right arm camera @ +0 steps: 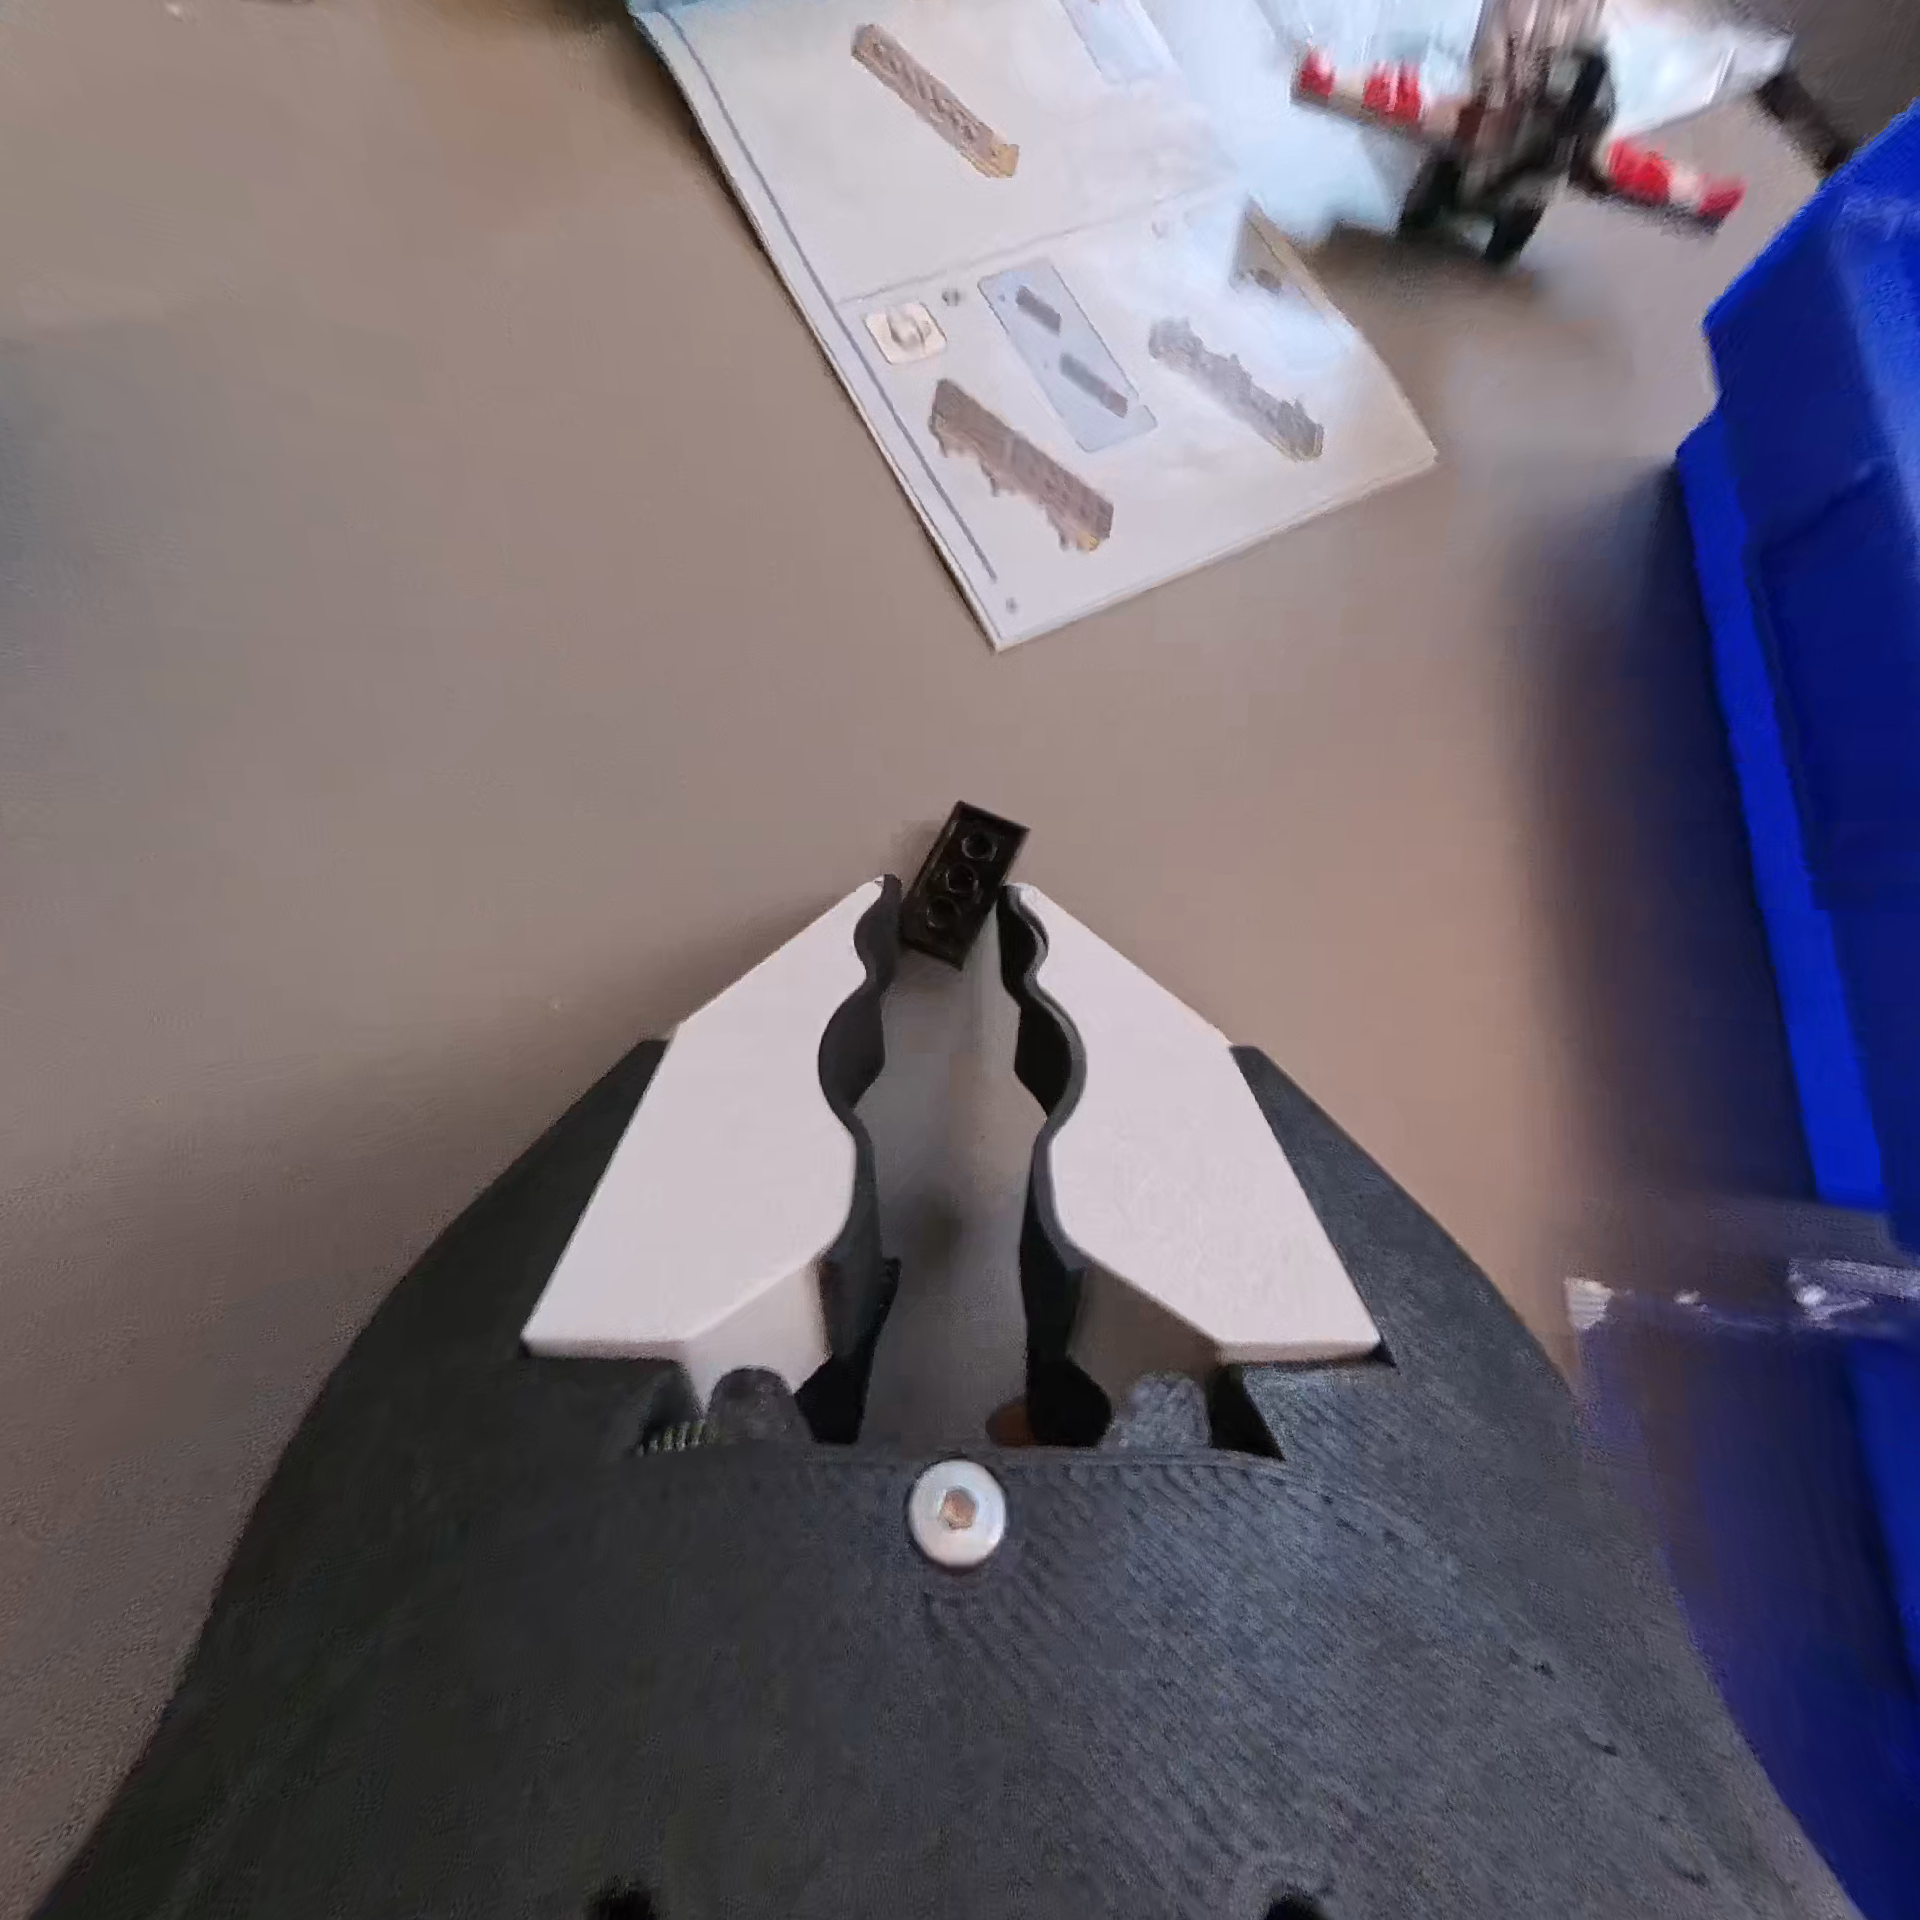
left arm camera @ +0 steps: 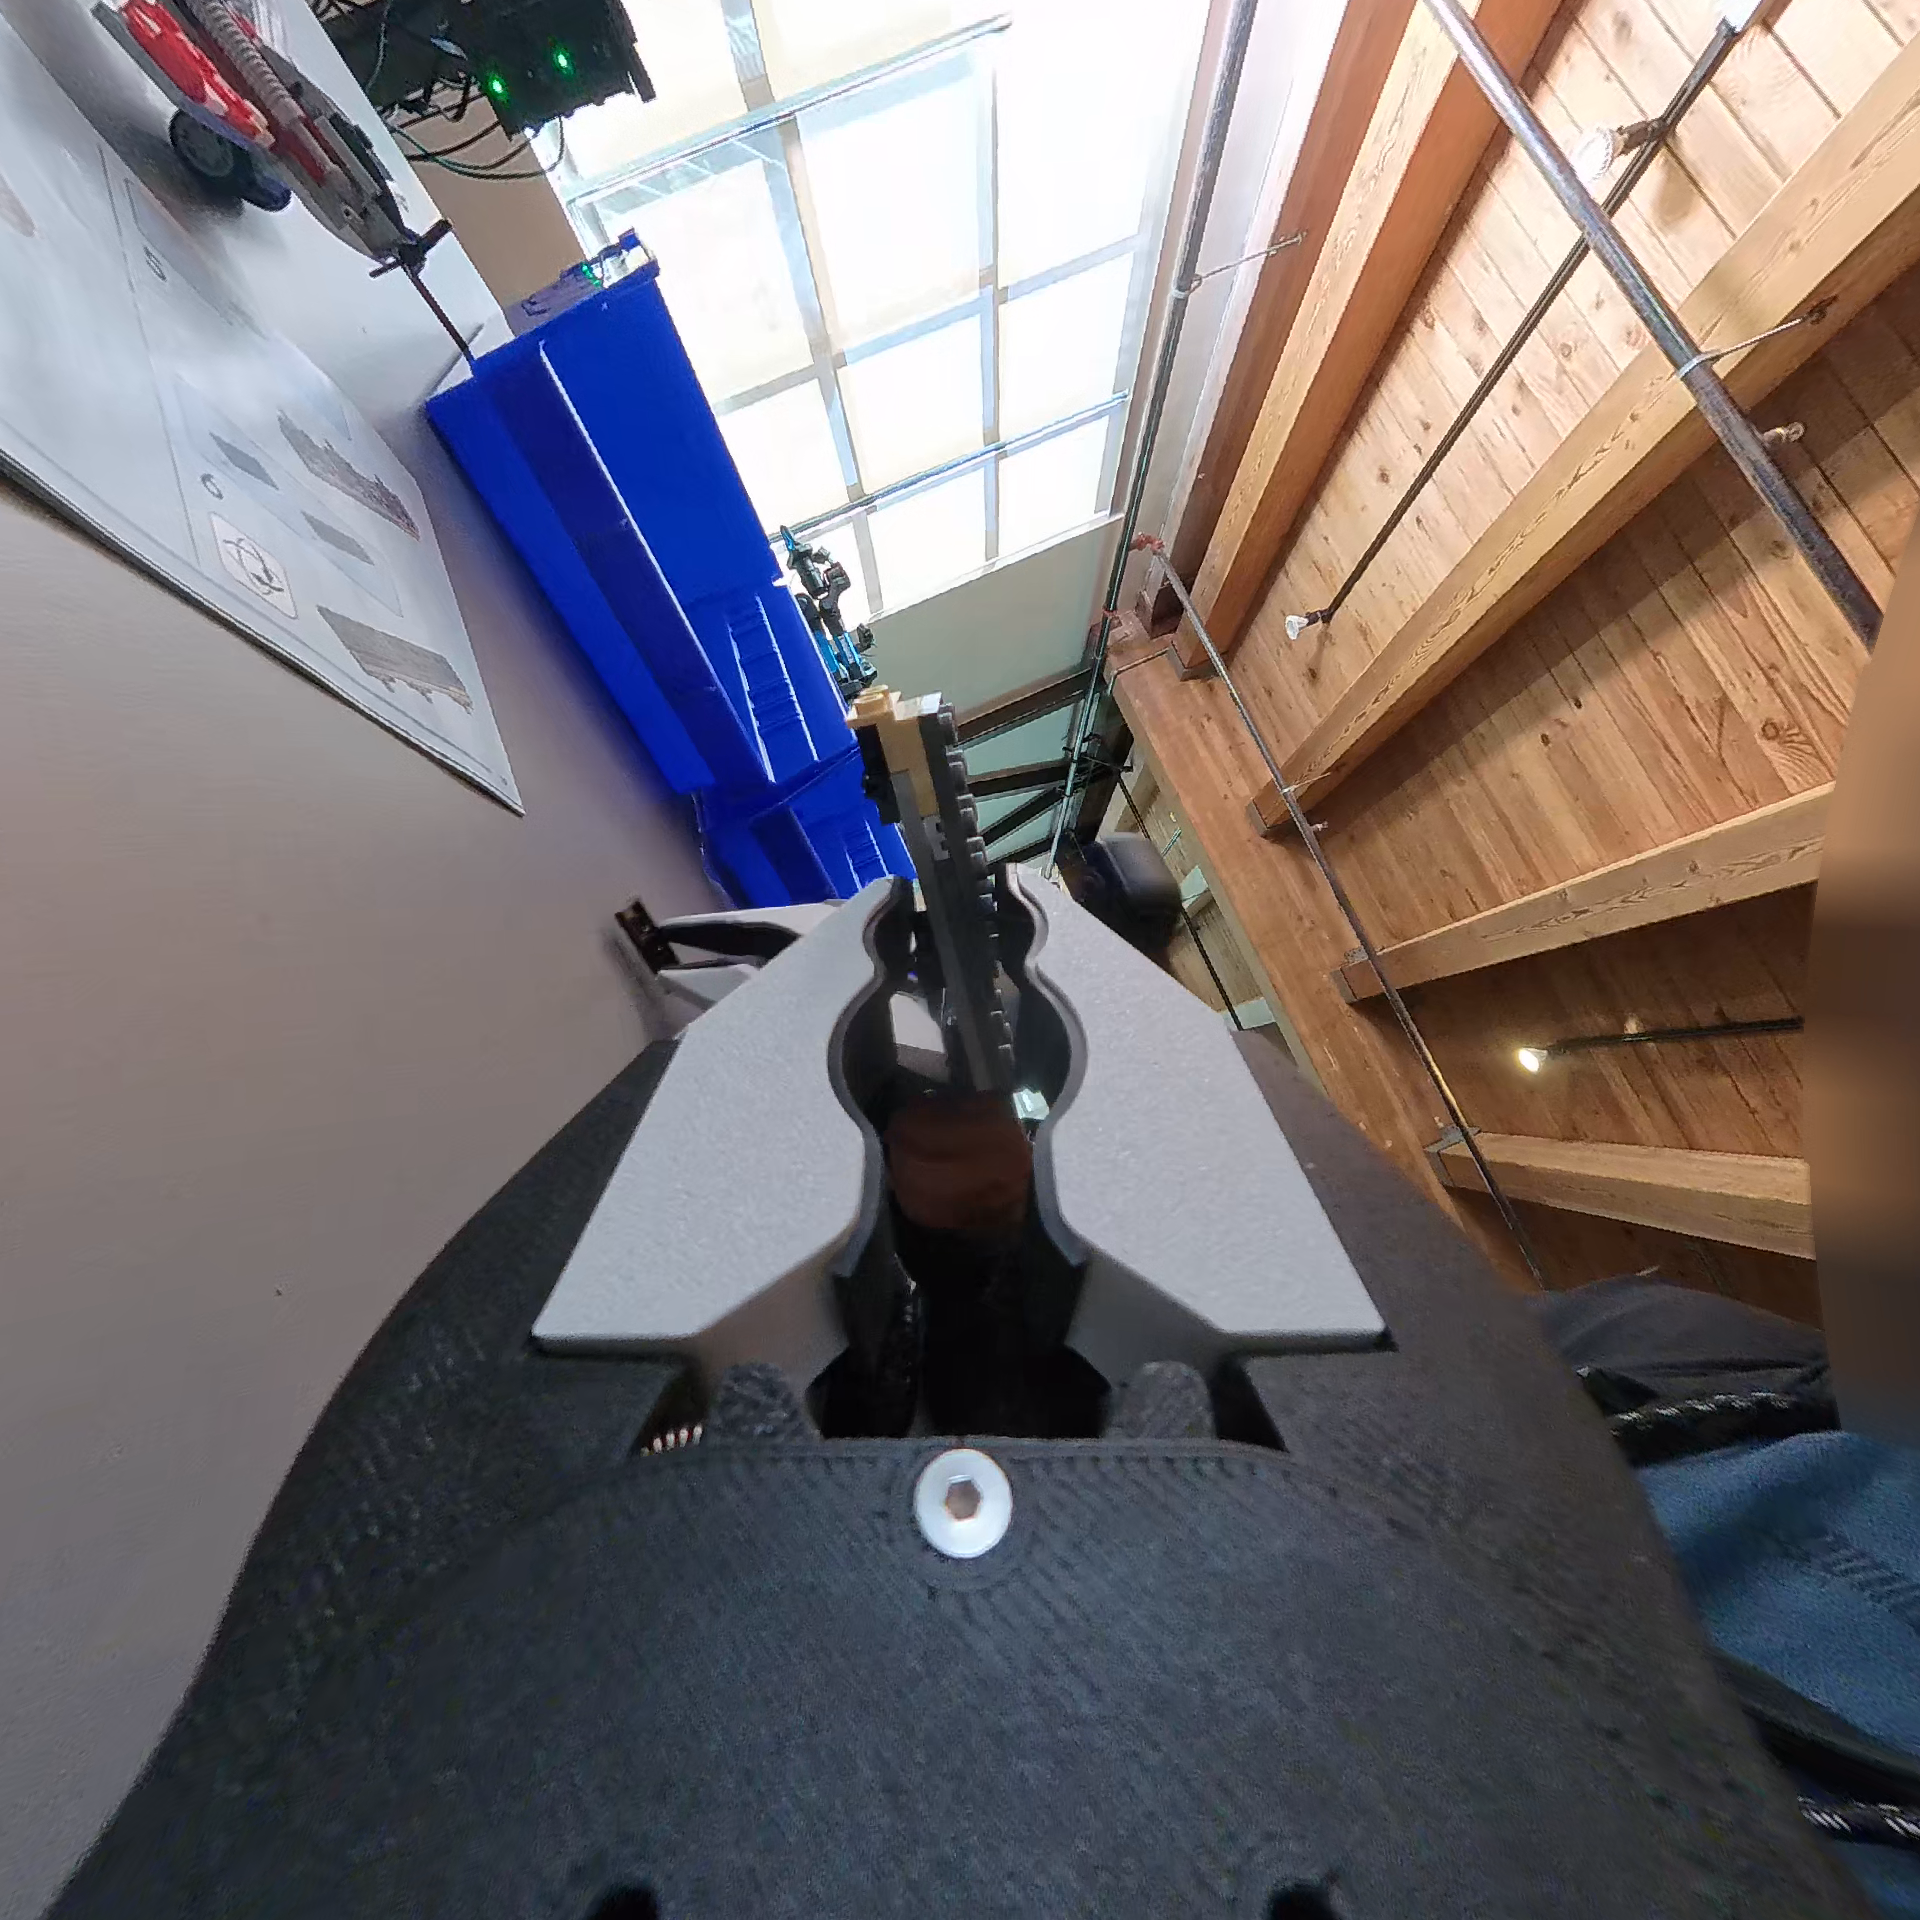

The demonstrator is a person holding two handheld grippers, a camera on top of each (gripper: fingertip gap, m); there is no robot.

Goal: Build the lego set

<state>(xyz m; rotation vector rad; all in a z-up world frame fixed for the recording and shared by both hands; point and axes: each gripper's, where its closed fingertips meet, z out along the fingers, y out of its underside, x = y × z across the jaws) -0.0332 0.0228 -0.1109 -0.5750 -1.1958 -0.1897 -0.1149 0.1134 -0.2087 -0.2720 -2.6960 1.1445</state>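
Left wrist view: we see the left gripper (left arm camera: 951,894) tipped up toward a wooden ceiling (left arm camera: 1558,644) and bright windows (left arm camera: 935,343). Its fingers pinch a long grey studded strip (left arm camera: 961,935) edge-on, with a tan piece (left arm camera: 891,727) at the far tip. The table (left arm camera: 260,935) runs along the left edge. On it we note an instruction booklet (left arm camera: 208,436), a red and grey model (left arm camera: 249,114) and blue bins (left arm camera: 623,540).

Right wrist view: we note the right gripper (right arm camera: 948,896) above the table (right arm camera: 416,623), fingers drawn close around a small black brick (right arm camera: 961,883) at the tips. It sits tilted, its underside facing us. The booklet (right arm camera: 1039,312) lies open beyond, the blurred model (right arm camera: 1496,156) behind it. A blue bin (right arm camera: 1808,727) stands at right.
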